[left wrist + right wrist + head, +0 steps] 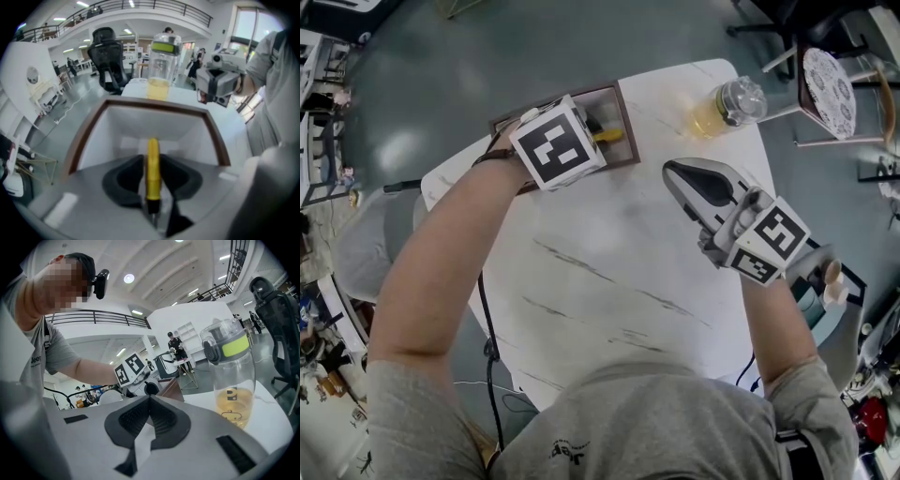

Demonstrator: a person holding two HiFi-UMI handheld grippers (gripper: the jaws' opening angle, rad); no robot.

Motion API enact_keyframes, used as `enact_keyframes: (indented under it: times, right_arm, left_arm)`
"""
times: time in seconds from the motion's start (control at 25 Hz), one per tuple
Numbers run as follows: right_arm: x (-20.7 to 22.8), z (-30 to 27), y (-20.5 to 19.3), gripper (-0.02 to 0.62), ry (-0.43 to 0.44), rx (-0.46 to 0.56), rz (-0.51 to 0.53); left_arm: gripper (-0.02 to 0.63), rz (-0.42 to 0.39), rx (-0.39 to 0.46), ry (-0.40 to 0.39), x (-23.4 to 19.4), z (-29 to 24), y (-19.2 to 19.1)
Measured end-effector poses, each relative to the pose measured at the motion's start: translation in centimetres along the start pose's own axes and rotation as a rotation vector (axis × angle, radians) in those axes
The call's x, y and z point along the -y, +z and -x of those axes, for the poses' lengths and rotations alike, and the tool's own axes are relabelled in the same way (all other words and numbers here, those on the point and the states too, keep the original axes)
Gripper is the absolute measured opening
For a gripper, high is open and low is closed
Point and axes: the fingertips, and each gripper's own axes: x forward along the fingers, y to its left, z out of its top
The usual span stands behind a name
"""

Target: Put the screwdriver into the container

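Note:
The screwdriver (153, 168) has a yellow handle and a black end. It stands between the pads of my left gripper (153, 157), handle pointing down into the container (150, 124), a white box with a brown rim (630, 131). The pads stand slightly off the handle, so the gripper is open. In the head view the left gripper's marker cube (558, 145) covers most of the box, and the yellow handle (609, 136) shows beside it. My right gripper (677, 172) is shut and empty, held above the table's right side, apart from the box.
A clear bottle of yellow liquid (727, 105) stands at the far right of the white marble table (609, 272), just beyond my right gripper. A black cable (490, 347) hangs off the table's left edge. Chairs stand on the floor beyond the table.

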Motion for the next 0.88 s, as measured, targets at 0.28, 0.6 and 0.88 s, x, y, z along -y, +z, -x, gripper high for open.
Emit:
enact_keyframes:
  times: [0.28, 0.6, 0.88]
  right_arm:
    - [-0.1, 0.3, 0.2, 0.009, -0.008, 0.003, -0.001]
    - [-0.5, 0.9, 1.0, 0.009, -0.031, -0.008, 0.013]
    - [-1.5, 1.1, 1.7, 0.009, -0.054, -0.021, 0.035]
  left_arm:
    - [0.126, 0.036, 0.089, 0.011, -0.4, 1.6, 1.0]
    - [0.124, 0.125, 0.254, 0.023, 0.8, 6.1, 2.7]
    - [0.123, 0.141, 0.326, 0.076, 1.7, 9.8, 2.6]
